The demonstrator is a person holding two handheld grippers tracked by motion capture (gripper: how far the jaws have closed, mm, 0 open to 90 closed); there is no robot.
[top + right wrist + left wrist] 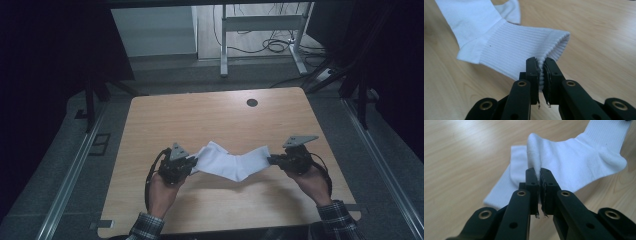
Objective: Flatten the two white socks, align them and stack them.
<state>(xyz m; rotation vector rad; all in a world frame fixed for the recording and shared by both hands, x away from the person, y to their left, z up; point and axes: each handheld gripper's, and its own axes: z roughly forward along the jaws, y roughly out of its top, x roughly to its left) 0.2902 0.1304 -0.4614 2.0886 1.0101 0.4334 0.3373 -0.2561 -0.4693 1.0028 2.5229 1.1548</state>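
A white sock (pixel 232 162) hangs stretched between my two grippers above the wooden table (pixel 210 120), sagging in the middle. My left gripper (pixel 192 164) is shut on the sock's toe end; in the left gripper view the fabric (pixel 574 162) is pinched between the jaws (pixel 540 177). A second white sock (pixel 506 185) lies flat on the table under it. My right gripper (pixel 272 160) is shut on the ribbed cuff (pixel 524 55), which is clamped between its pads (pixel 541 66).
A dark round hole (pixel 252 102) sits near the table's far edge. Beyond the table stand a white desk frame (pixel 260 30) and cables on the floor. Metal rails (pixel 75 165) run along both sides of the table.
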